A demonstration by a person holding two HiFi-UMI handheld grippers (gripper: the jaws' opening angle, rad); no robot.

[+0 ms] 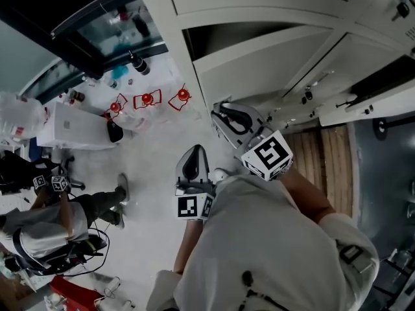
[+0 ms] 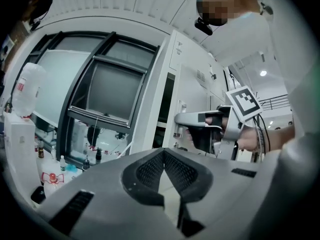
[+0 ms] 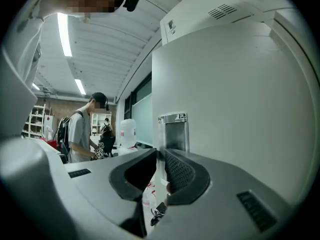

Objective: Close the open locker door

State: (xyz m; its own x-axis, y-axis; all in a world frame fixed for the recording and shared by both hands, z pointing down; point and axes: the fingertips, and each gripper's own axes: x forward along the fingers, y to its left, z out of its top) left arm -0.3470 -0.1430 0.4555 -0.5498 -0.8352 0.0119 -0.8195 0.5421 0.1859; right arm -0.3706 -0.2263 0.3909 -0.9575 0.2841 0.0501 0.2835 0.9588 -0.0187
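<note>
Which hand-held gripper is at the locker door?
The right hand-held gripper: its jaws clamp the door edge near the latch; the left one hangs back.

Lockers [image 1: 272, 5] ahead w/ door [image 3: 235, 84] swung out twd the body, R tool [image 1: 227, 114] on door's edge just by handle [image 3: 173, 131], L tool [image 1: 193, 155] left of it & nearer the body, window [image 2: 107, 91] left of lockers, another person [image 1: 45, 219] far left on floor [image 1: 149, 154].
</note>
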